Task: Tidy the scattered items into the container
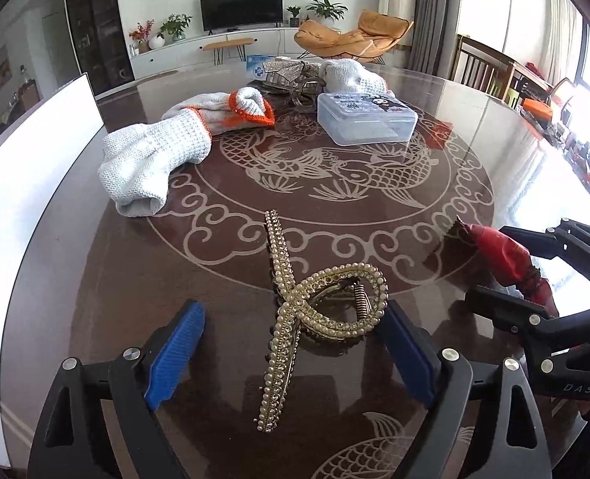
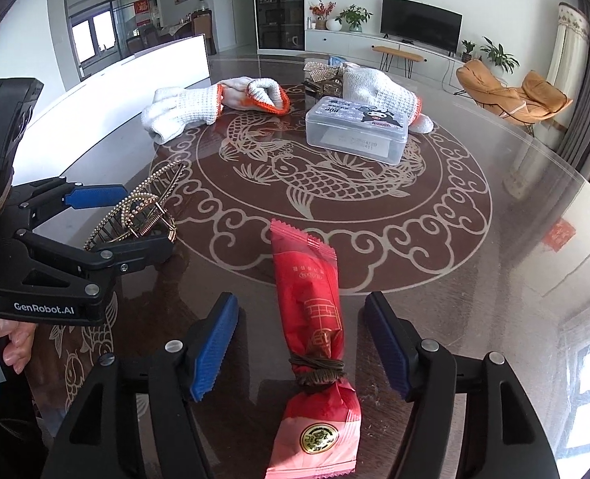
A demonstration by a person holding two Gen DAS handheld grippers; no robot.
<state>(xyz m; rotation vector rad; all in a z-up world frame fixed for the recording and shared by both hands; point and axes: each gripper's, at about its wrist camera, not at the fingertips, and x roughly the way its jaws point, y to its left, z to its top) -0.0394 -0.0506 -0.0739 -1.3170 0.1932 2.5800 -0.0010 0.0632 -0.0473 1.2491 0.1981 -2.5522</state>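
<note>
Your left gripper stands wide around the pearl hair claw near the table's front edge; it's rigid, springy, slippery (grip the looped centre); your right gripper gapes beside the soft red packet

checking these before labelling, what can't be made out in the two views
- Basket, both views: far off, gloves and the box cover it, so its contents are hidden.
- Box, both views: frosted walls, inside unreadable.
- Packet, left view: right gripper fingers cover most of it; the right view's bottom edge crops its end.
- Hair clip, right view: left gripper hides its lower part.
- Packet print: too small to read.
</note>
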